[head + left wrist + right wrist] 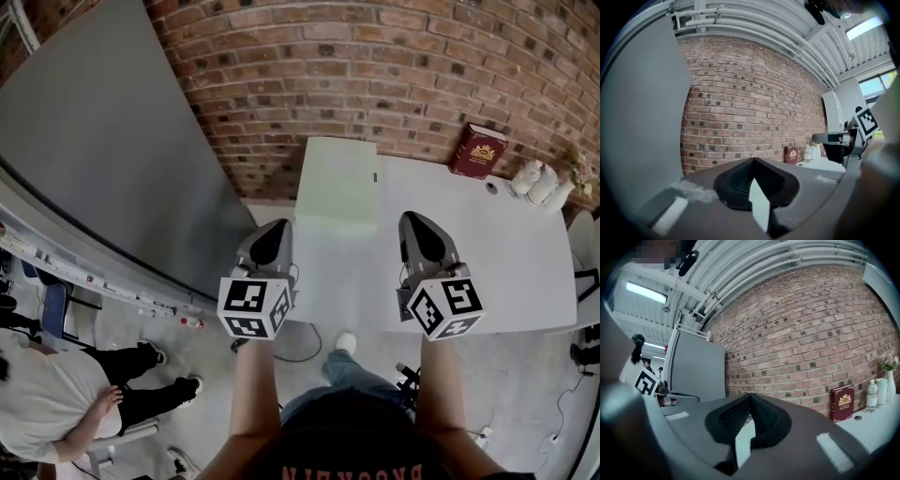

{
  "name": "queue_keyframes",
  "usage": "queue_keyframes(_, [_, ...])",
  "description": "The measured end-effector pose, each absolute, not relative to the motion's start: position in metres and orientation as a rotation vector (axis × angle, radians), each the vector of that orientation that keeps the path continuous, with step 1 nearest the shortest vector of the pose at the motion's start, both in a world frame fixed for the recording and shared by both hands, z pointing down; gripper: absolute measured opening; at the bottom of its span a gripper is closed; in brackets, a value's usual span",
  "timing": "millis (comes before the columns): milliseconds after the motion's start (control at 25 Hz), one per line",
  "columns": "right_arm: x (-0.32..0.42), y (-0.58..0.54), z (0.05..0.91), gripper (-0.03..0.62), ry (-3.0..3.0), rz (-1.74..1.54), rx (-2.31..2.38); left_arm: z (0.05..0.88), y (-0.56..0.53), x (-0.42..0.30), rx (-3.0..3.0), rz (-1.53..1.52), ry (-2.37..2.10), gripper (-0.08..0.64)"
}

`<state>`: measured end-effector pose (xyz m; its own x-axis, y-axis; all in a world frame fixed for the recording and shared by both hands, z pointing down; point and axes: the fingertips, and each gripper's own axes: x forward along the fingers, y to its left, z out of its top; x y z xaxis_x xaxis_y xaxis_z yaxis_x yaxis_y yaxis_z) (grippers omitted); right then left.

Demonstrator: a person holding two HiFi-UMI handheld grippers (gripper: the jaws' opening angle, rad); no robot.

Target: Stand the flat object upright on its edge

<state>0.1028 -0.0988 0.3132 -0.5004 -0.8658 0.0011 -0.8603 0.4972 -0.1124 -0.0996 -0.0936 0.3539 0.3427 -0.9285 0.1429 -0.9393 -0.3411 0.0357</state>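
Note:
A dark red book (478,150) with a gold emblem stands against the brick wall at the far right of the white table (506,272). It also shows small in the left gripper view as the book (791,153), and upright in the right gripper view as the book (842,402). My left gripper (277,227) is over the table's near left corner, jaws shut with nothing between them. My right gripper (419,221) is level with it over the near edge, also shut and holding nothing. Both are well short of the book. The shut jaws show in each gripper view: left gripper (753,163), right gripper (750,398).
A pale box (339,183) stands on the table's left end, just beyond my grippers. White bottles (534,180) and a small flower vase (565,187) sit beside the book. A grey partition (103,150) is on the left. A seated person (56,412) is at the lower left.

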Motion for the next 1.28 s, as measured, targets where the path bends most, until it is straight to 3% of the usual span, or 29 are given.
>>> queue_keyframes(920, [0.118, -0.222, 0.365, 0.002, 2.694, -0.331, -1.58, 0.393, -0.223, -0.109, 2.387, 0.219, -1.716, 0.0])
queue_keyframes(1120, [0.116, -0.234, 0.374, 0.003, 2.65, -0.374, -1.63, 0.401, -0.239, -0.112, 2.402, 0.203, -1.646, 0.057])
queue_keyframes(1200, [0.114, -0.238, 0.377, 0.095, 2.646, -0.392, -1.645, 0.405, -0.245, -0.114, 2.403, 0.194, -1.616, 0.067])
queue_keyframes(1280, [0.113, -0.242, 0.38, 0.106, 2.646, -0.405, -1.664, 0.41, -0.251, -0.117, 2.396, 0.193, -1.596, 0.069])
